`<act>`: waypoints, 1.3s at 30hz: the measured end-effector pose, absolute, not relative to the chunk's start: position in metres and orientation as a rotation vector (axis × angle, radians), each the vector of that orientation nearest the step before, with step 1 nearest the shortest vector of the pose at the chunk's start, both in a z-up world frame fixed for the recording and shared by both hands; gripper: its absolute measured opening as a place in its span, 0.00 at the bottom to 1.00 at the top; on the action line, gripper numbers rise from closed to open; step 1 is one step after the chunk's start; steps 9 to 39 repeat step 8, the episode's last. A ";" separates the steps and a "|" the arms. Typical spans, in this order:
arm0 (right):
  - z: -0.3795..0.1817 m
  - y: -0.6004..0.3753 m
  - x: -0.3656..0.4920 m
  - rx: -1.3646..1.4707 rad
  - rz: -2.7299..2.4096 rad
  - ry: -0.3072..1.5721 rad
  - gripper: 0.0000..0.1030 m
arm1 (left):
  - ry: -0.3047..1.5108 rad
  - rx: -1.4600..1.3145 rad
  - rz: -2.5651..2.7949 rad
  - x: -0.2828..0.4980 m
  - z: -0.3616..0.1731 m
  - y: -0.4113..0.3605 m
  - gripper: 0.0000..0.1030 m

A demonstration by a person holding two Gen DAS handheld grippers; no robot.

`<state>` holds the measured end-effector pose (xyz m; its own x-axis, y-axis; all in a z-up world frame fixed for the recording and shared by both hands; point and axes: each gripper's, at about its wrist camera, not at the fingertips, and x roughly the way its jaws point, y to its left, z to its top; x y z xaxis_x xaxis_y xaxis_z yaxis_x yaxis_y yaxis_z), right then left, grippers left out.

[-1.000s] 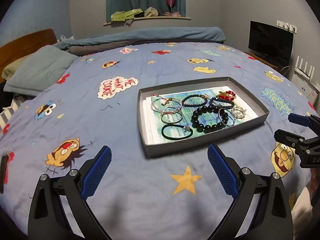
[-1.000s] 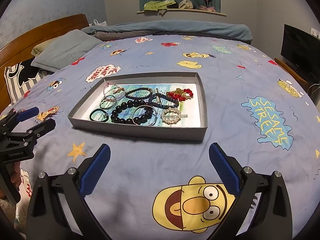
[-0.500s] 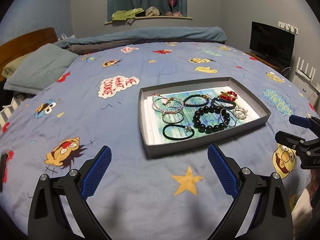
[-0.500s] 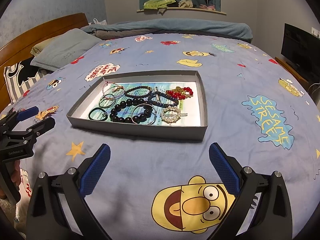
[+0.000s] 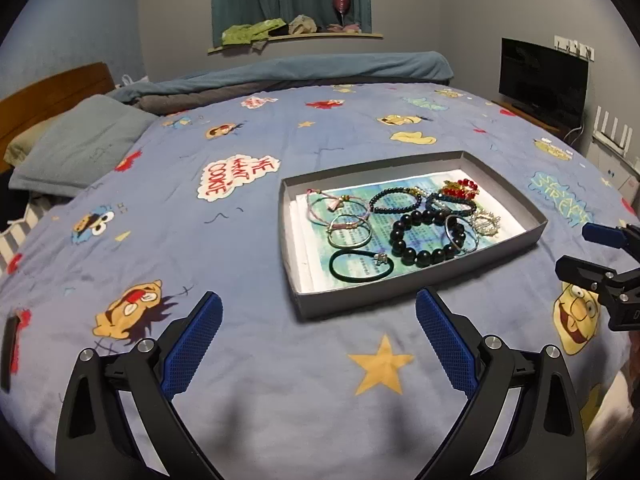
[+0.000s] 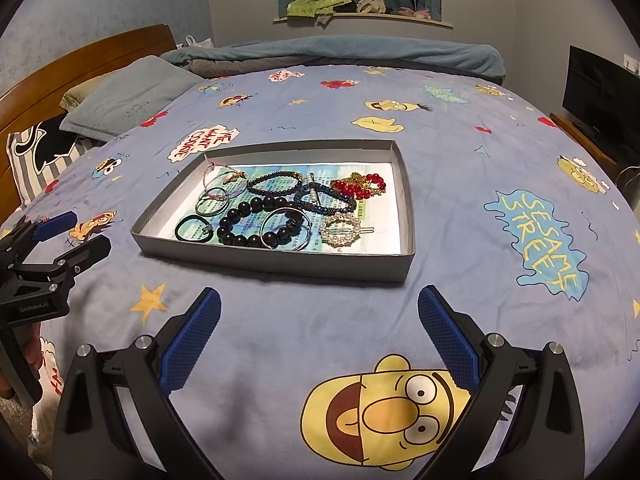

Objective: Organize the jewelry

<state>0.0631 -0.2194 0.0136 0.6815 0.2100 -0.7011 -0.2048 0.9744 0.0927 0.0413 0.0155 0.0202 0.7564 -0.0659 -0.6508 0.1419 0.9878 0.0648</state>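
A shallow grey tray [image 5: 404,289] [image 6: 276,261] lies on the bed and holds several bracelets on a printed sheet. Among them are a big black bead bracelet [image 5: 420,236] [image 6: 240,220], a dark green hair band [image 5: 360,266] [image 6: 195,229], a red bead piece [image 5: 460,189] [image 6: 360,186], a pearl ring clip [image 6: 340,231] and a pink cord bracelet [image 5: 320,204]. My left gripper [image 5: 318,330] hovers open just short of the tray's near wall, empty. Also open and empty, my right gripper [image 6: 320,330] sits before the tray's near side. Each gripper shows in the other's view, the right gripper [image 5: 600,256] and the left gripper [image 6: 60,240].
The blue cartoon-print bedspread [image 5: 240,240] surrounds the tray. A grey pillow [image 5: 80,148] and wooden headboard [image 6: 80,64] lie at the left, a folded duvet [image 5: 320,72] at the back. A dark screen [image 5: 544,80] stands on the right. A hand [image 6: 24,360] holds the left gripper's handle.
Both views have shifted slightly; the tray sits a little lower and closer in the frames. Both grippers stay open and empty.
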 end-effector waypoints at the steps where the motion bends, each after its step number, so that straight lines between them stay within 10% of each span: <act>1: 0.013 -0.219 0.063 0.006 0.233 0.788 0.95 | 0.709 0.111 -0.114 0.042 0.019 0.016 0.94; 39: 0.009 -0.218 0.066 0.006 0.231 0.798 0.95 | 0.721 0.095 -0.113 0.044 0.016 0.017 0.94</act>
